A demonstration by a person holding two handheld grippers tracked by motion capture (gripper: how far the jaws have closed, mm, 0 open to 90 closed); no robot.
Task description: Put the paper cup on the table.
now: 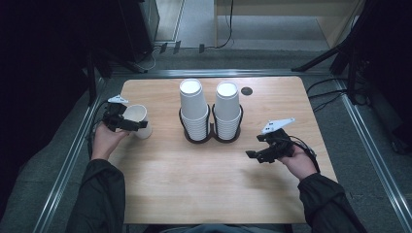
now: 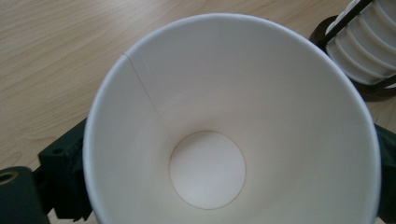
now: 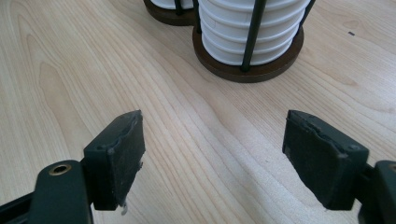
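I am looking at a white paper cup (image 1: pixel 138 119) at the far left side of the wooden table (image 1: pixel 204 194). It is tipping over a bit, with its open mouth facing up and to the left. My left gripper (image 1: pixel 127 124) is holding it, with one black jaw on each side of the cup. In the left gripper view I am looking right down into the cup (image 2: pixel 224 140). I am seeing its round bottom and a thin seam line running down the inside wall. The dark jaws are peeking out at the left and right sides of the cup, pressing close on it.

In the middle of the table, toward the far side, a dark double cup holder (image 1: pixel 210 133) is standing. It is holding two tall stacks of white cups, a left stack (image 1: pixel 193 109) and a right stack (image 1: pixel 227 109), side by side. The held cup is off to the left of them, not touching.

My right gripper (image 1: pixel 252 154) is over the near right part of the table, pointing left. In the right gripper view its two black jaws are spread wide apart and are holding nothing, with bare wood between them. The holder base (image 3: pixel 247 60) is sitting farther off, beyond the jaws.
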